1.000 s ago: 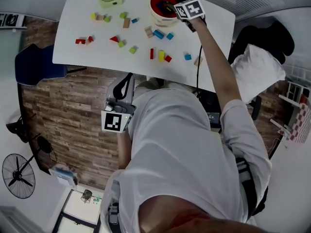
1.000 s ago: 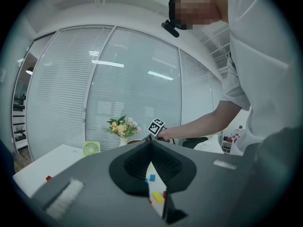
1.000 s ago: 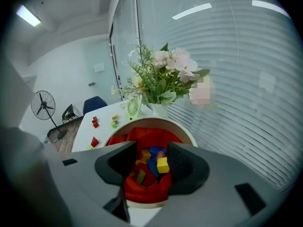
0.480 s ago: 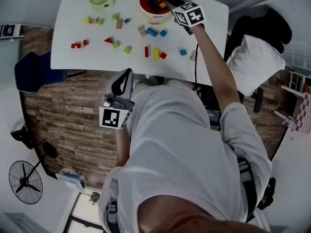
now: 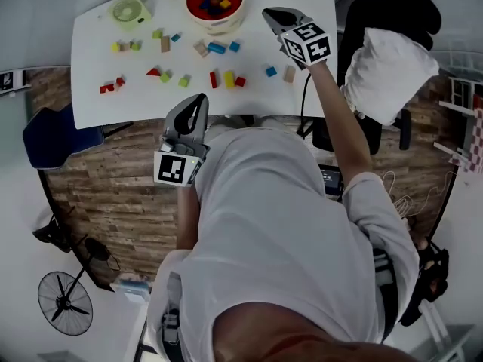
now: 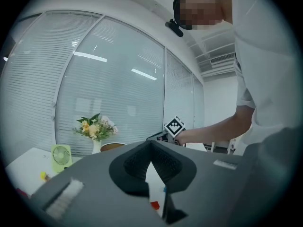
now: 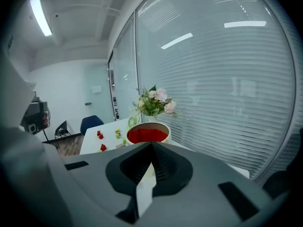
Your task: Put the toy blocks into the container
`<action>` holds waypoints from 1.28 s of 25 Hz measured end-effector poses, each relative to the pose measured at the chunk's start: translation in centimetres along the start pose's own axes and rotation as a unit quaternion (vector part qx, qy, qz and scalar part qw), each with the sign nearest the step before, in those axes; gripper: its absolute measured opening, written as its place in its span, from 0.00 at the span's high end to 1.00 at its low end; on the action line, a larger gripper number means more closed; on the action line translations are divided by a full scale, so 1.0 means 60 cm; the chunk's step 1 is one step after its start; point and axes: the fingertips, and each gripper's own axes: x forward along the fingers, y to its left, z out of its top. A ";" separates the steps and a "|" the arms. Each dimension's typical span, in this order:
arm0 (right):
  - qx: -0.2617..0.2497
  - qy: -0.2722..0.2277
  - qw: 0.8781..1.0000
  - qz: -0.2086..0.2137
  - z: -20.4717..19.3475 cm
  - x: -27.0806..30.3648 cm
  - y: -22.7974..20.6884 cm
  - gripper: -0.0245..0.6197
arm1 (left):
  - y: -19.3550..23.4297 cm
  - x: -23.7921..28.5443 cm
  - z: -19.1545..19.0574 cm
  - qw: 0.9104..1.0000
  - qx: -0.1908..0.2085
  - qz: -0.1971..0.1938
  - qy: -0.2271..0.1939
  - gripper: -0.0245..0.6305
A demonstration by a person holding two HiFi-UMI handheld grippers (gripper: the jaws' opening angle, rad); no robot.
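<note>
Lying scattered across the desk (image 5: pixel 128 104), most blocks (image 5: pixel 229 79) are being left outside the container (image 5: pixel 219 27), a few sitting inside. The left gripper (image 5: pixel 198 100) and right gripper (image 5: pixel 273 15) are being held with jaws shut, nothing gripped. Blocks risk being knocked onto the wood floor (image 5: pixel 98 172) if approached shut. Blinds (image 7: pixel 227 79), flowers (image 7: pixel 154 100) and a fan (image 5: pixel 127 10) are being noted behind.

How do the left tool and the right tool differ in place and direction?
The left tool is near the person's body at the table's near edge; the right tool reaches out over the table, right of the red container. The left tool faces the right tool; the right tool faces the container. Both are shut and empty.
</note>
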 end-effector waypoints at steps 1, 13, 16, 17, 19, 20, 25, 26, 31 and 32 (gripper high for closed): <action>0.001 0.000 1.000 -0.008 -0.009 -0.016 -0.004 0.96 | -0.004 0.013 -0.008 1.000 0.008 -0.009 0.003 0.96; 0.050 -0.021 0.995 -0.088 -0.089 -0.228 -0.002 0.96 | -0.074 0.227 -0.226 0.984 0.065 -0.140 0.091 0.76; 0.080 -0.044 0.991 -0.102 -0.095 -0.281 0.005 0.96 | -0.111 0.271 -0.296 0.970 0.063 -0.186 0.140 0.61; 0.087 -0.053 0.989 -0.109 -0.095 -0.299 0.008 0.96 | -0.124 0.283 -0.318 0.965 0.064 -0.200 0.158 0.58; 0.098 -0.070 0.985 -0.122 -0.091 -0.334 0.016 0.96 | -0.149 0.304 -0.362 0.952 0.069 -0.225 0.195 0.54; 0.101 -0.079 0.984 -0.127 -0.088 -0.351 0.021 0.96 | -0.158 0.313 -0.385 0.945 0.077 -0.235 0.215 0.53; 0.110 -0.115 0.977 -0.143 -0.075 -0.419 0.046 0.96 | -0.185 0.344 -0.479 0.910 0.118 -0.256 0.303 0.51; 0.112 -0.122 0.975 -0.147 -0.072 -0.431 0.048 0.96 | -0.187 0.349 -0.491 0.906 0.124 -0.257 0.314 0.51; 0.111 -0.137 0.970 -0.166 -0.069 -0.470 0.050 0.96 | -0.191 0.369 -0.525 0.889 0.156 -0.254 0.348 0.67; 0.112 -0.140 0.969 -0.169 -0.071 -0.474 0.048 0.96 | -0.190 0.373 -0.525 0.889 0.154 -0.253 0.349 0.73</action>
